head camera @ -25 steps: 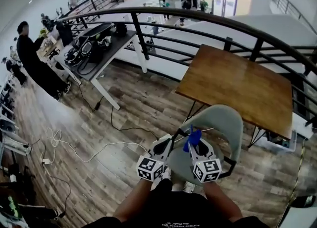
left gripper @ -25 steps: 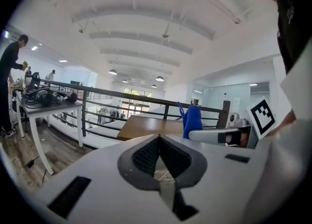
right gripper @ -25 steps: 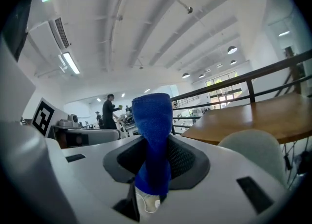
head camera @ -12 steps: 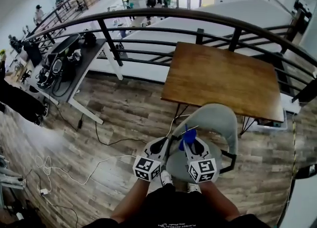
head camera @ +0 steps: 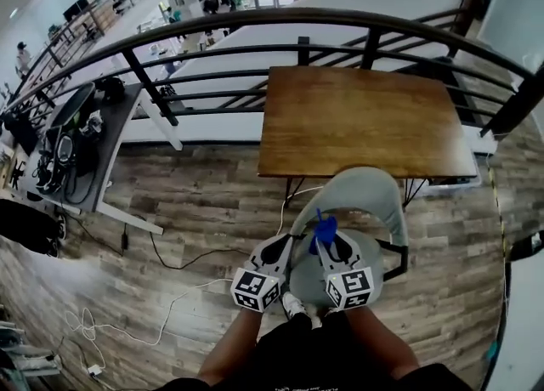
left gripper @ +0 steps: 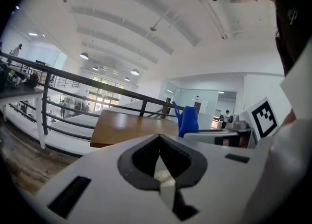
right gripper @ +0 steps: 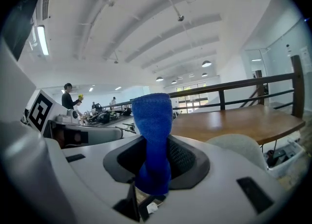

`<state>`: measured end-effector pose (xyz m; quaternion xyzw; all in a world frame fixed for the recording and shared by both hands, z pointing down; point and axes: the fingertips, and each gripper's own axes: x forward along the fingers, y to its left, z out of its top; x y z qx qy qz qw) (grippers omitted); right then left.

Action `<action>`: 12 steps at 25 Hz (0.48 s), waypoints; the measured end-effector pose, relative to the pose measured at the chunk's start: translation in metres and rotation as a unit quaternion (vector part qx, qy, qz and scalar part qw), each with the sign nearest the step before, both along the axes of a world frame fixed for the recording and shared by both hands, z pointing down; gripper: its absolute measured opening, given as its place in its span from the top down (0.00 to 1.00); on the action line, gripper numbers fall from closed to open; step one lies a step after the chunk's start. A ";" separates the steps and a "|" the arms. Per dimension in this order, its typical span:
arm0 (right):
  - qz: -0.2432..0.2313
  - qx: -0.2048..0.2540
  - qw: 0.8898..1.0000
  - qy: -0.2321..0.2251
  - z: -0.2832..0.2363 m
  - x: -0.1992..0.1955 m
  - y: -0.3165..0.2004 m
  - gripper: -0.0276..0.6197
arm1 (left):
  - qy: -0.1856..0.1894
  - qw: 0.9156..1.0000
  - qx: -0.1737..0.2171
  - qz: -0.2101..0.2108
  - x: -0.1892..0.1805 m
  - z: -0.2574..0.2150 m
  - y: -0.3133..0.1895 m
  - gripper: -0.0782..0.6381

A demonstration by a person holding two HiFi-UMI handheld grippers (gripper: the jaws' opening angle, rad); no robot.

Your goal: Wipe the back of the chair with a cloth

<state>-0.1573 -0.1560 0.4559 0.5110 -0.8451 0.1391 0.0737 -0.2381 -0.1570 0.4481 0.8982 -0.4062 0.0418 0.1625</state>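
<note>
A pale grey-green chair [head camera: 367,198] stands just in front of me, its curved back toward a wooden table [head camera: 357,117]. My right gripper [head camera: 328,243] hovers over the seat, shut on a blue cloth [head camera: 323,229] that sticks up out of its jaws. In the right gripper view the cloth [right gripper: 152,135] stands upright between the jaws, my right gripper [right gripper: 148,191] clamps its lower end, and the chair back [right gripper: 239,146] lies to the right. My left gripper [head camera: 286,246] hangs beside the chair's left edge. Its jaws meet with nothing between them [left gripper: 162,179].
A black metal railing [head camera: 297,17] curves behind the table. On the left stands a white desk [head camera: 81,155] loaded with gear. Cables [head camera: 170,262] trail across the wooden floor at left. People stand far off on the lower level.
The head view has swung so that chair and table now sit squarely ahead and closer to centre. Both grippers keep their places over the chair, the cloth still held.
</note>
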 end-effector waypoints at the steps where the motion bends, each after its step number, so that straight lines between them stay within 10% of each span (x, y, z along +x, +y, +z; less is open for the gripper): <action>1: 0.004 -0.001 1.000 0.002 0.002 0.002 -0.002 0.78 | 0.000 1.000 0.000 0.005 0.002 0.002 -0.002 0.89; 12: 0.022 -0.002 0.999 0.037 0.032 0.021 -0.034 0.78 | -0.013 1.000 -0.009 -0.007 -0.002 0.034 -0.049 0.89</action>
